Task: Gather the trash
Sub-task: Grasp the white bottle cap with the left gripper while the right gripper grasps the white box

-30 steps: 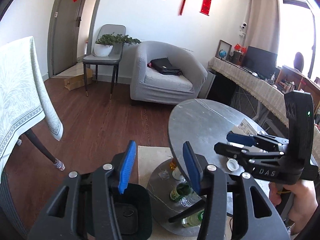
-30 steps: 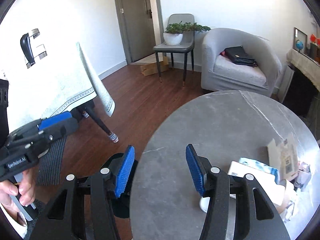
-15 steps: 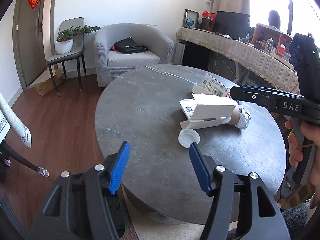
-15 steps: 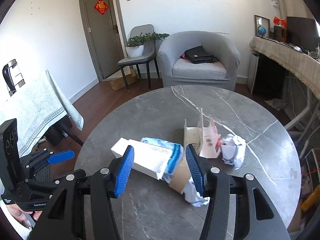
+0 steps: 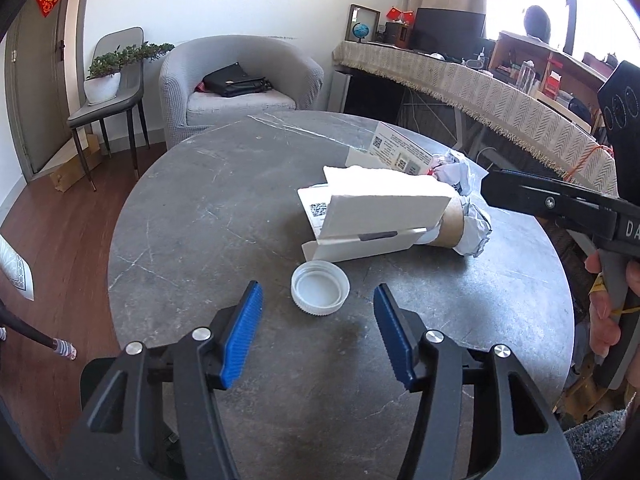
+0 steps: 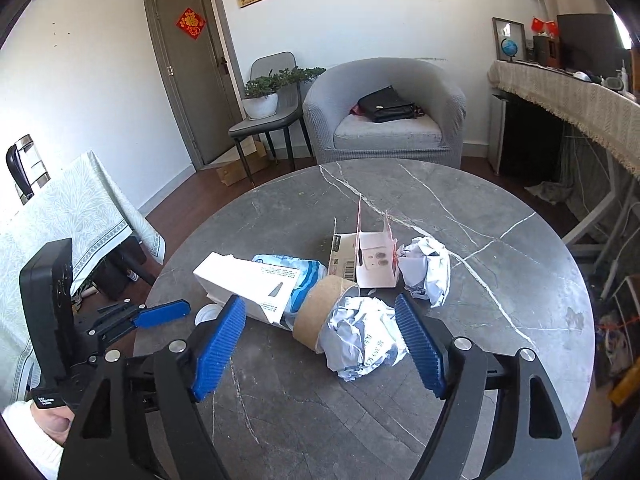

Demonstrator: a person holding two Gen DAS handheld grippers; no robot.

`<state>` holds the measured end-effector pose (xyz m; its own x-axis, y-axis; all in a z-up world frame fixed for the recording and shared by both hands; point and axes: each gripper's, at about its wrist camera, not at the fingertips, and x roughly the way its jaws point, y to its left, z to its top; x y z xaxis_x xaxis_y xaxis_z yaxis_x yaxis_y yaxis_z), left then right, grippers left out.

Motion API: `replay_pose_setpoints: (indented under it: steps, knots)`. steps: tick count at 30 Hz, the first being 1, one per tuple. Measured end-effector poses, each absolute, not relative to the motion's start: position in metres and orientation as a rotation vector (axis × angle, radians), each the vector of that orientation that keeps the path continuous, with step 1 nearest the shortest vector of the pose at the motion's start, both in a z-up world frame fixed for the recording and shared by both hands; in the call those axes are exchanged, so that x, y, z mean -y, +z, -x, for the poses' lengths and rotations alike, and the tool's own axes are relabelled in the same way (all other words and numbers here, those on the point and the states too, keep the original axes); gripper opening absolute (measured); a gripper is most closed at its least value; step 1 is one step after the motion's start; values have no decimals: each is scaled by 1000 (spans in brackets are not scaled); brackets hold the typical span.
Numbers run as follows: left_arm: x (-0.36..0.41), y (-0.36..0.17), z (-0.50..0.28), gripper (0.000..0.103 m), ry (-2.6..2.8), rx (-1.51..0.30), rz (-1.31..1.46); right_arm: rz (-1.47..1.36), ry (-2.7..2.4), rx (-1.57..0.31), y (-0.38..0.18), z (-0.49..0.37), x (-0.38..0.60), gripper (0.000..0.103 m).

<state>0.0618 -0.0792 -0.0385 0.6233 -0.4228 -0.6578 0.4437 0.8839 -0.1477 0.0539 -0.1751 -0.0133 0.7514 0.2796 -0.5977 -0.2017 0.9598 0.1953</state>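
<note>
On the round grey marble table (image 5: 200, 220) lies a heap of trash: a flat white box (image 5: 384, 208), a cardboard tube (image 6: 324, 312), crumpled paper (image 6: 360, 336) and a small opened carton (image 6: 372, 256). A white lid (image 5: 320, 293) lies nearer, just ahead of my left gripper (image 5: 318, 320). Its jaws are closing and the pads are clear of the lid. My right gripper (image 6: 320, 332) straddles the tube's end and the crumpled paper, its jaws opening and gripping nothing. A hand holds each gripper.
A second paper ball (image 6: 424, 272) lies beside the carton. Behind the table stand a grey armchair (image 6: 384, 120) and a chair with a potted plant (image 6: 260, 100). A cloth-covered table (image 6: 60, 216) is at the left and a long draped desk (image 5: 480, 92) at the right.
Both grippers swung from the table's edge over to the trash heap and came lower. The left one closed in on the lid. The right jaws spread wider around the tube and paper.
</note>
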Motion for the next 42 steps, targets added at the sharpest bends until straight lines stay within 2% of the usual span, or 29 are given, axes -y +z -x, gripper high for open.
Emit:
replay_pose_setpoints:
  steps: [7,30,42]
  knots:
    - [90,-39,-64,33,-505,-743,-36,-212,324,-648,-12,-52,172,82]
    - [11,-30,-67,32,-397,-733,75,-126,159,-700,-29,-74,91,85]
    - [-24,-25,-63,32,-377,-727,108,-173,16,-714,-40,-90,84,85]
